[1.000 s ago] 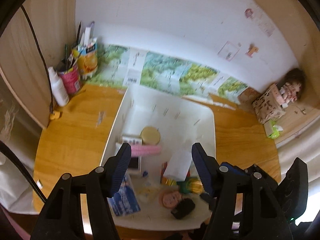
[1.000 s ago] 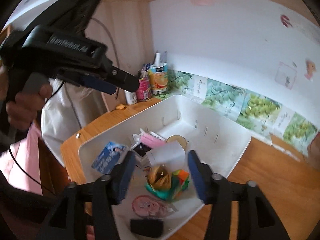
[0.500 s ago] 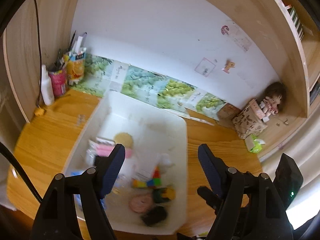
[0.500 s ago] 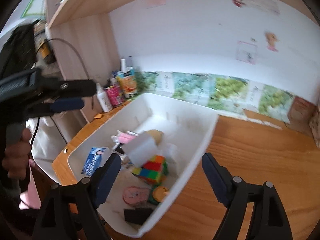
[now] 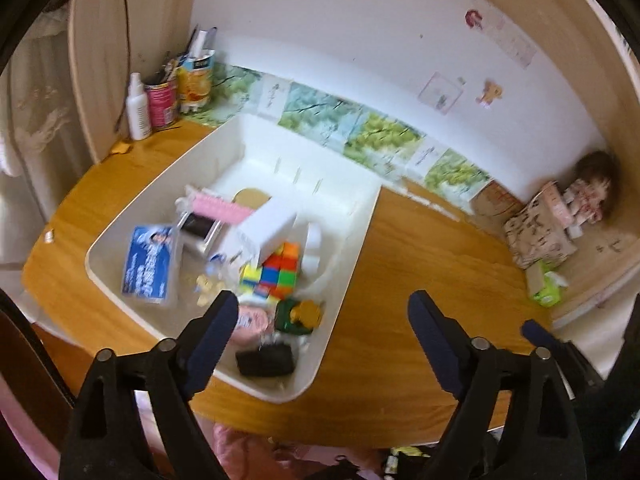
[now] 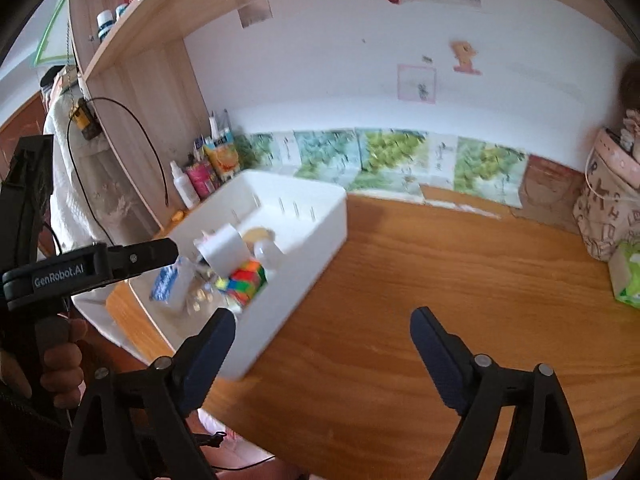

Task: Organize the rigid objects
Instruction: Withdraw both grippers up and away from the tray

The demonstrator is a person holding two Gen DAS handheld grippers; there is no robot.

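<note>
While both tools hung above the wooden desk, the only fully legible writing was "GenRobot.AI", printed on the body of the left gripper as seen from the right wrist camera. A blue packet in the white bin carried white lettering, too blurred to read. The bin sat on the left part of the desk and held the loose items: a multicoloured puzzle cube near its middle, a white box lying tilted just behind the cube, a pink comb-like piece, a round tan lid, a pink disc, a green and yellow toy and a black block at the near end. The left gripper's fingers stood wide apart with nothing between them, one finger over the bin's near end. The right gripper was likewise spread and empty, over bare desk beside the bin. At the back left corner stood a white bottle, a pink can and an orange carton holding pens. A doll and patterned pouch lay far right, a green packet nearby.
</note>
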